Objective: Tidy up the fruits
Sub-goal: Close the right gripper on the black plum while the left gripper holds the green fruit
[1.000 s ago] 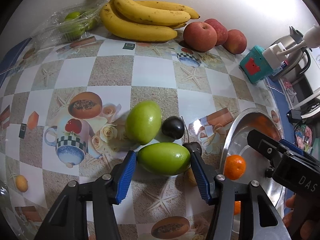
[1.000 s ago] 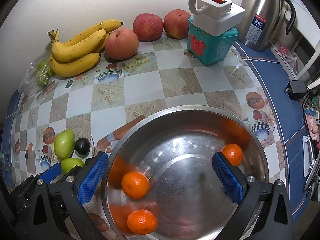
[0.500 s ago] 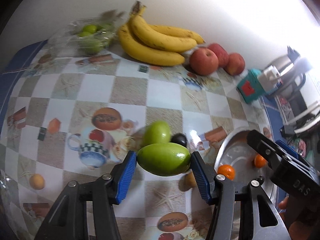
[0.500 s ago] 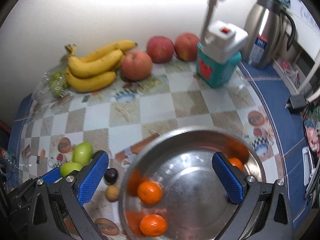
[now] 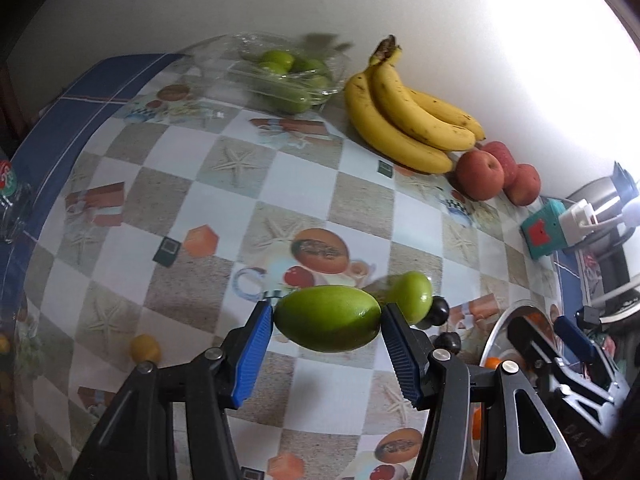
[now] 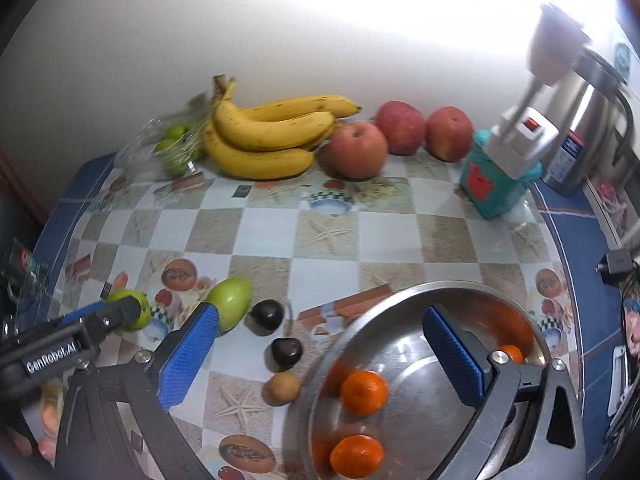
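So my left gripper had the green fruit clamped between its pads, up off the table. Right gripper was closing with nothing in it, over the bowl holding three oranges.

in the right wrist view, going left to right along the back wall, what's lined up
bag of green fruit → bananas → three apples → teal box with a white plug → steel kettle
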Available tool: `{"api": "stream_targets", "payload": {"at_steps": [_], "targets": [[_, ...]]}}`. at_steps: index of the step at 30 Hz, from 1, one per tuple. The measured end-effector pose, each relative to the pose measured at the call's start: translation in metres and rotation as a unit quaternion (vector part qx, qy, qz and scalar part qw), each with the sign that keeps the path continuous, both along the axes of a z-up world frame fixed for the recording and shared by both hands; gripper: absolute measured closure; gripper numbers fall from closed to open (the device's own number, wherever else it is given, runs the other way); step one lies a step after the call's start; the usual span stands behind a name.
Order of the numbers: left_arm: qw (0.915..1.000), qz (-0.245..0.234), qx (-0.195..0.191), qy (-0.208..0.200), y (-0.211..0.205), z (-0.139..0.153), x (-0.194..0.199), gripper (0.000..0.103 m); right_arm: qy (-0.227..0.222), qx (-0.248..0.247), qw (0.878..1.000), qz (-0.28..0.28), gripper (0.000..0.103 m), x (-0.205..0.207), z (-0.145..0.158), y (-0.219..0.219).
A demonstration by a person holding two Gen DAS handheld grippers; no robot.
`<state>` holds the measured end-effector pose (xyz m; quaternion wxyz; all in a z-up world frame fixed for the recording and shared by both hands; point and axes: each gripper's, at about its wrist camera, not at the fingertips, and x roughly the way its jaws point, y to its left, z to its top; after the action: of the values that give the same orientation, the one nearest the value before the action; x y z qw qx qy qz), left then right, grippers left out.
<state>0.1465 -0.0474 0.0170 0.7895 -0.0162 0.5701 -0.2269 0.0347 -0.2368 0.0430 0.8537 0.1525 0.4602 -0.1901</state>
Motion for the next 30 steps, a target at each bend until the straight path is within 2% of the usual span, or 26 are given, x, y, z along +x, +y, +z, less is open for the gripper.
{"api": "stream_targets", "payload": {"at_steps": [4, 8, 10, 15, 18, 30], "targets": [[1.0, 0.005, 0.006, 0.004, 0.005, -0.004, 0.002, 0.044, 0.019, 0.005, 1.0, 0.016, 0.026, 0.008, -0.012, 0.011], [0.9999, 0.004, 0.008, 0.01, 0.004, -0.009, 0.003, 0.044, 0.046, 0.012, 0.998, 0.029, 0.034, 0.017, -0.03, 0.021], [0.9999, 0.002, 0.009, 0.012, 0.003, -0.01, 0.003, 0.044, 0.057, 0.013, 0.998, 0.034, 0.044, 0.021, -0.038, 0.025], [0.9999, 0.001, 0.01, 0.014, 0.002, -0.012, 0.004, 0.044, 0.082, 0.008, 0.996, 0.039, 0.046, 0.027, -0.053, 0.031], [0.9999, 0.001, 0.01, 0.013, 0.002, -0.012, 0.004, 0.044, 0.096, 0.0, 0.995, 0.037, 0.056, 0.029, -0.061, 0.031], [0.9998, -0.001, 0.012, 0.013, 0.001, -0.012, 0.005, 0.044, 0.124, -0.026, 0.991, 0.042, 0.07, 0.036, -0.073, 0.037]]}}
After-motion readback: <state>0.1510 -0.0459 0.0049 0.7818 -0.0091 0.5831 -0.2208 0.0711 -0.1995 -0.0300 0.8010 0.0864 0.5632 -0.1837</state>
